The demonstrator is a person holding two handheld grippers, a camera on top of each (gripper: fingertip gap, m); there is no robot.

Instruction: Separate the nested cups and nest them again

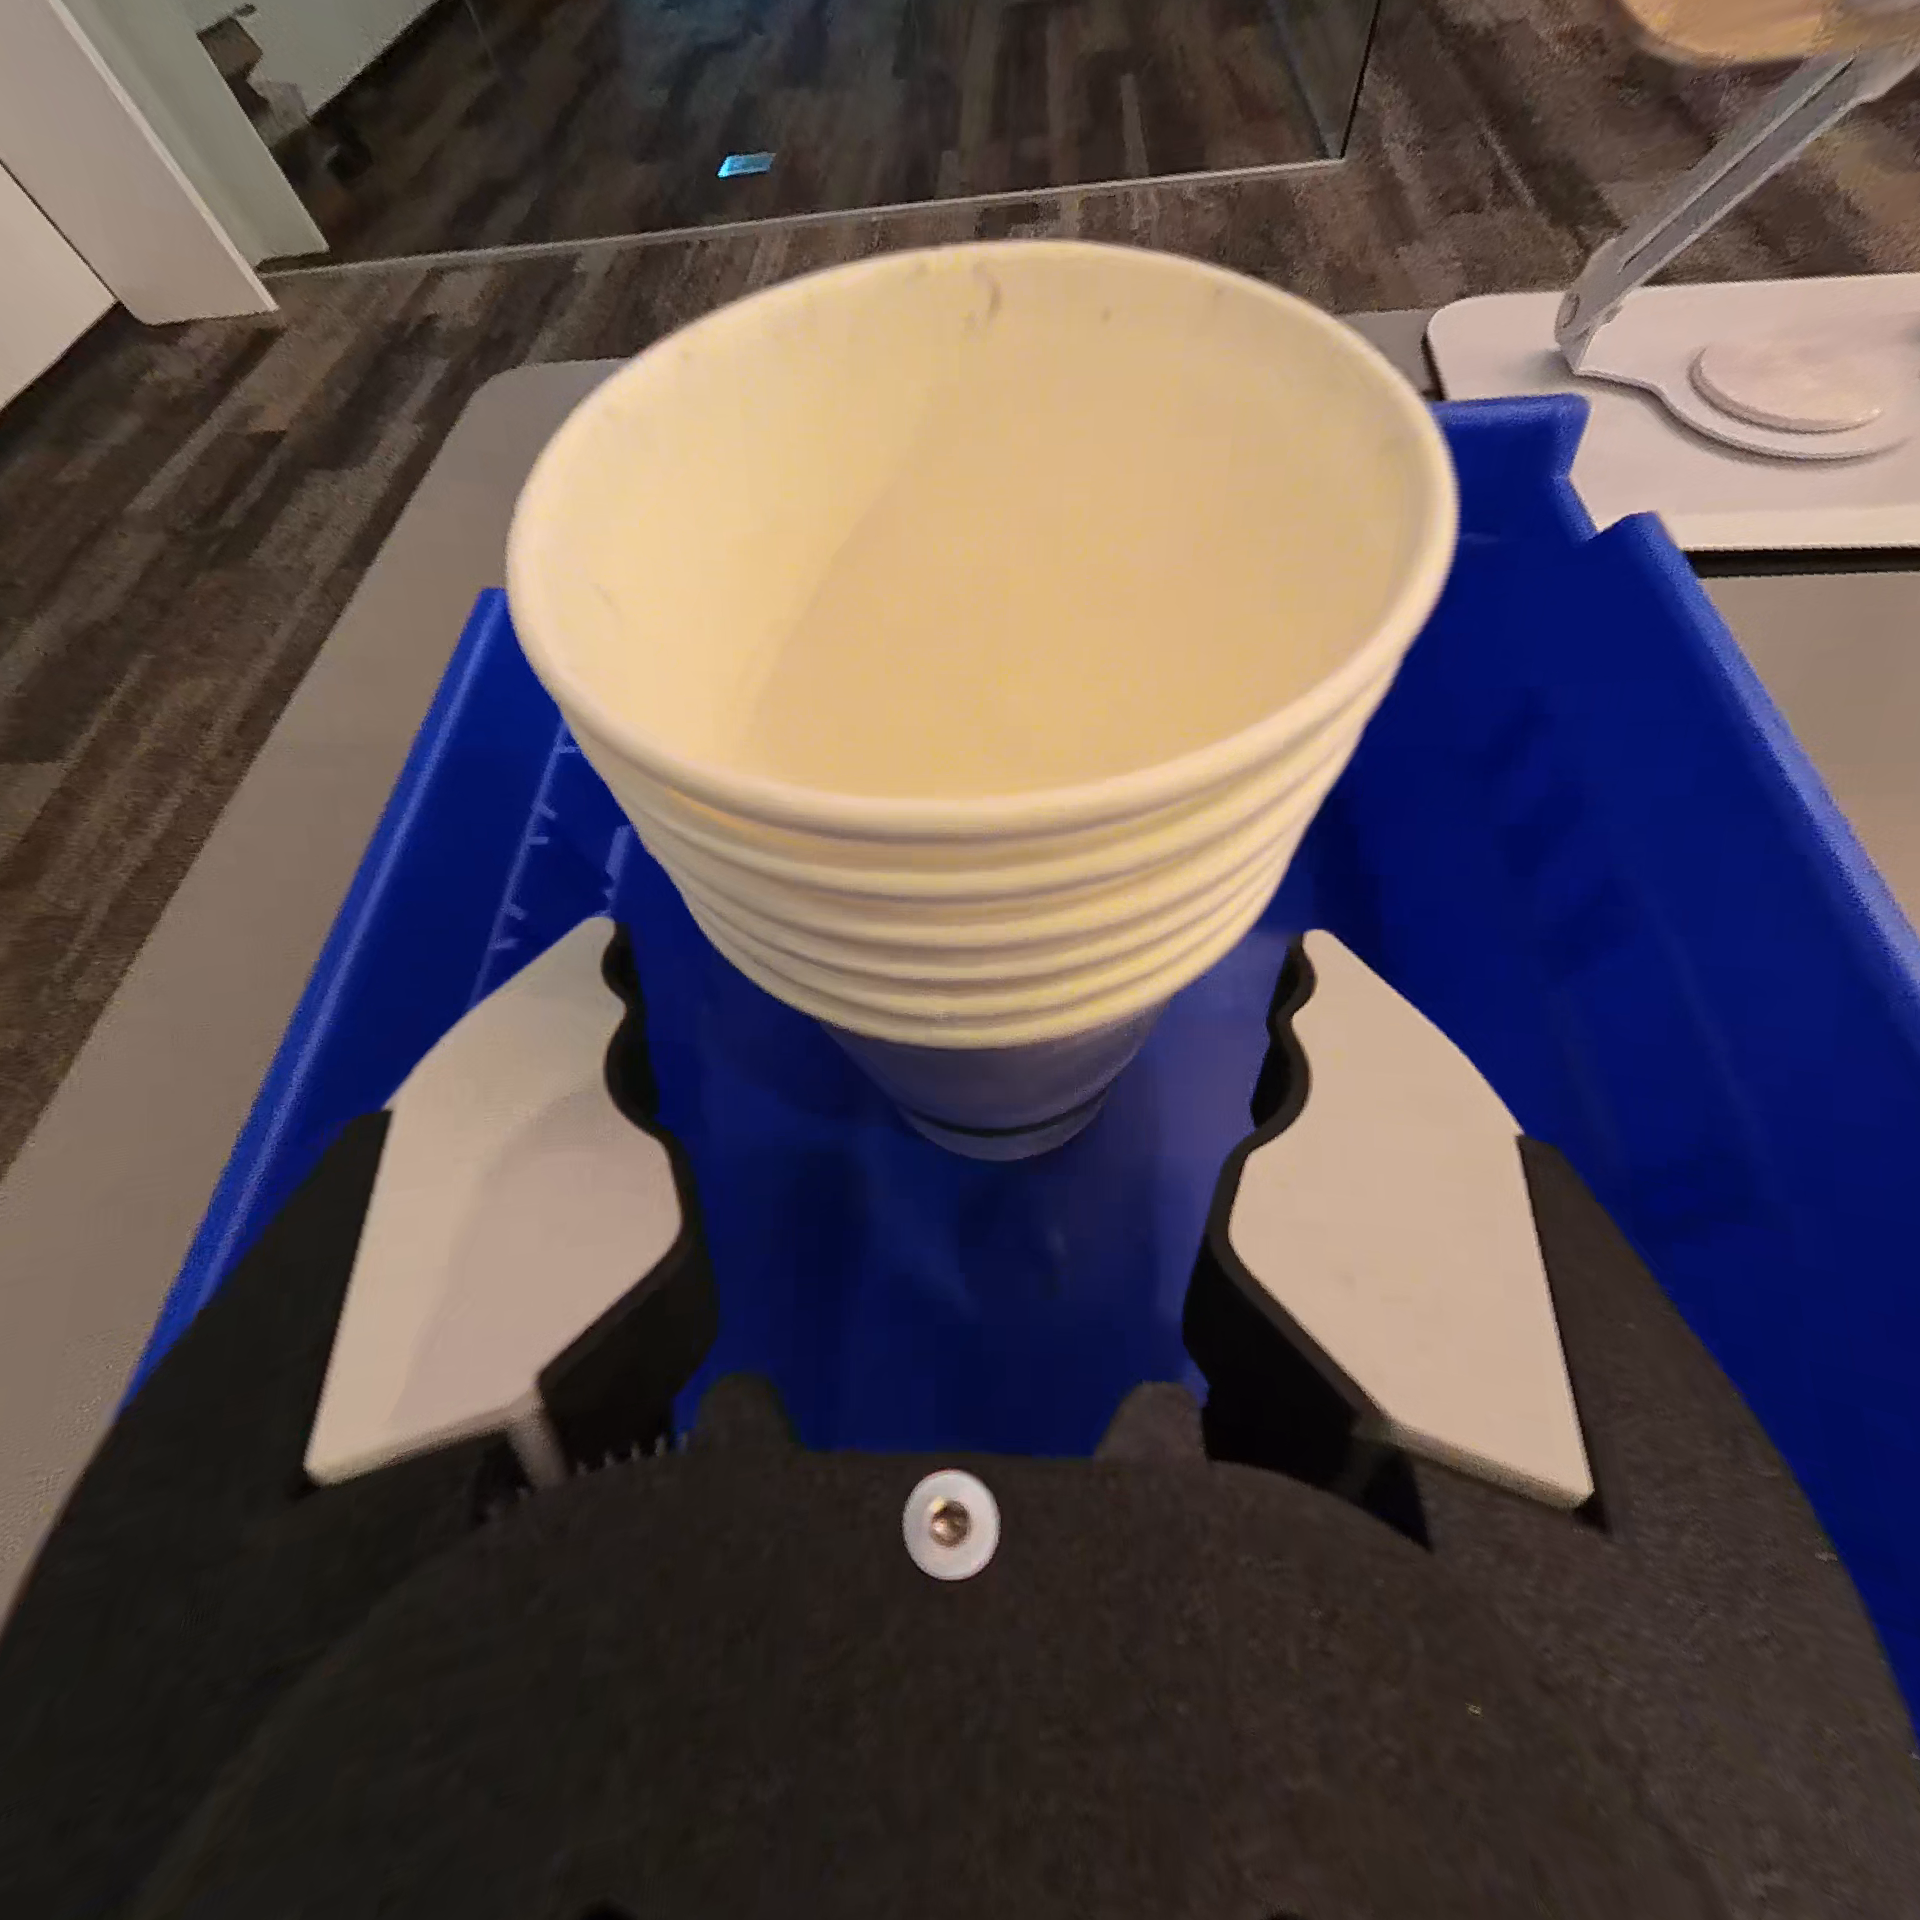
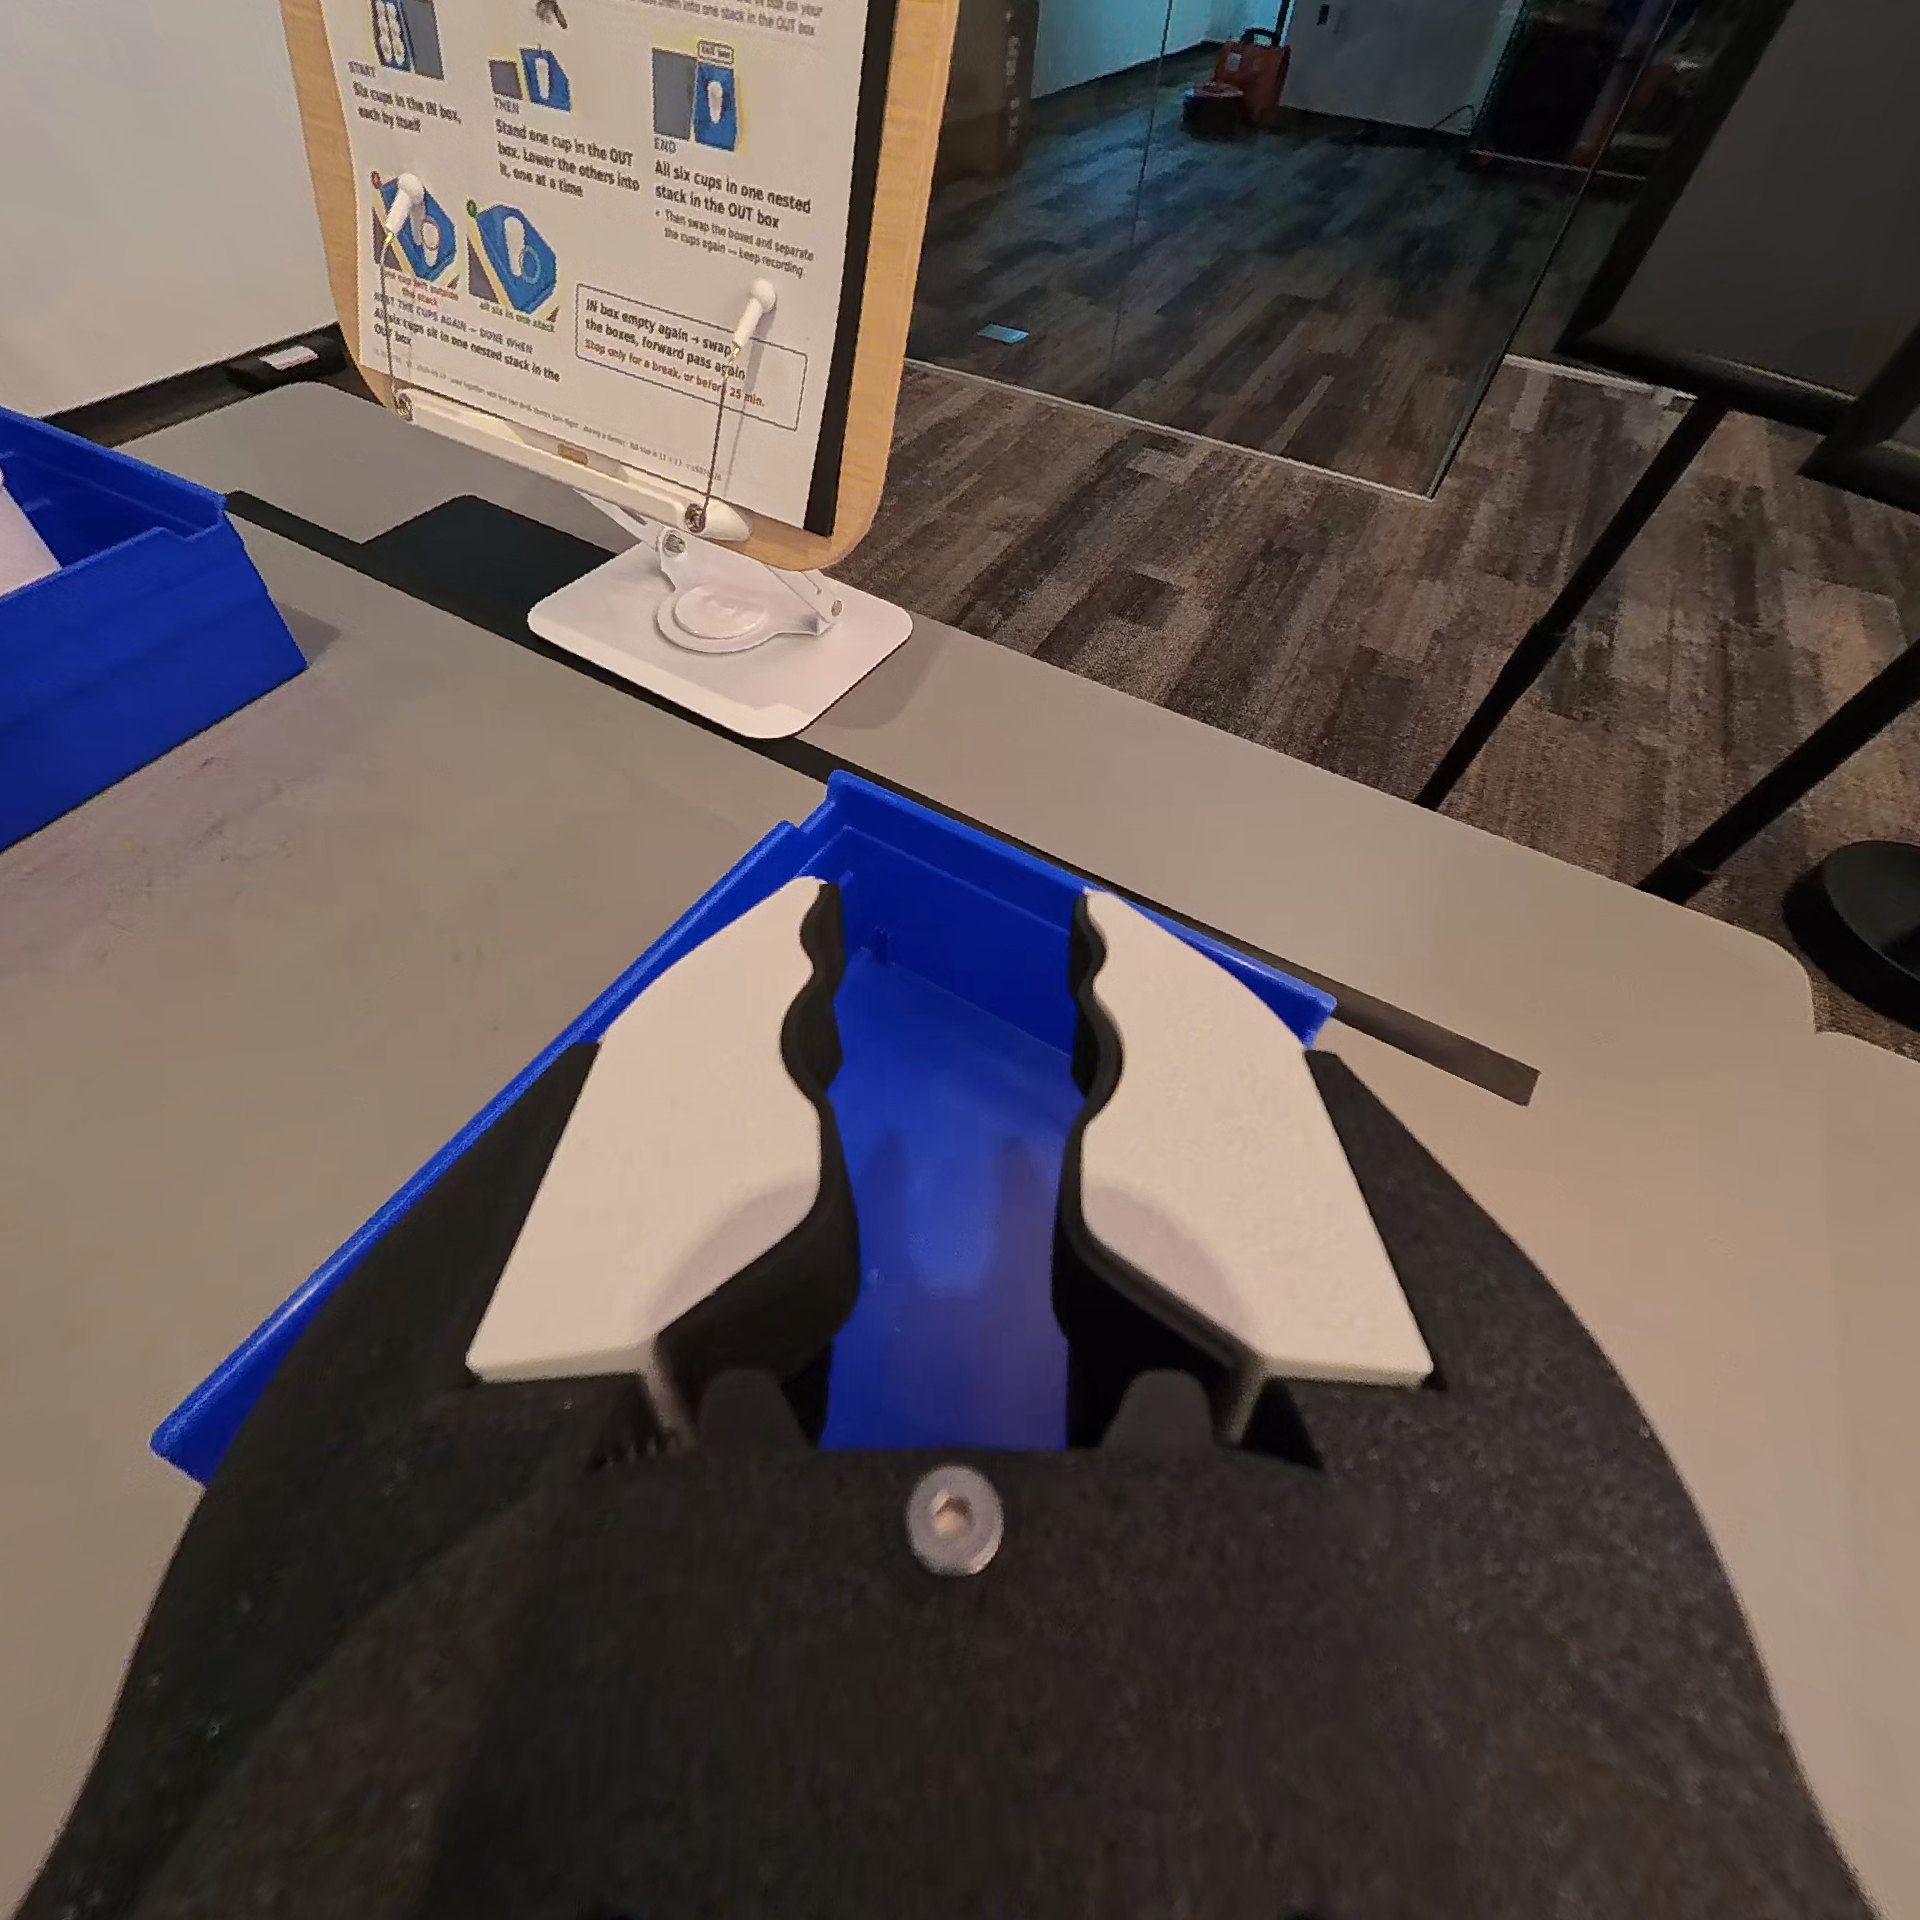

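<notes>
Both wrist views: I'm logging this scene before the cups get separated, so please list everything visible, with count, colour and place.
Nested cup stack: one stack, rim count unclear, cream, upright in the left bin.
Left bin: one, blue, under the left gripper.
Right bin: one, blue, no cups visible in it, under the right gripper.
Table: one, grey, under both bins.
Instruction board: one, white sheet on wood backing, on a white stand at the table's far edge.
Left gripper: one, black and grey, open, fingers either side of the stack's base, apart from it.
Right gripper: one, black and grey, open, empty.
</notes>
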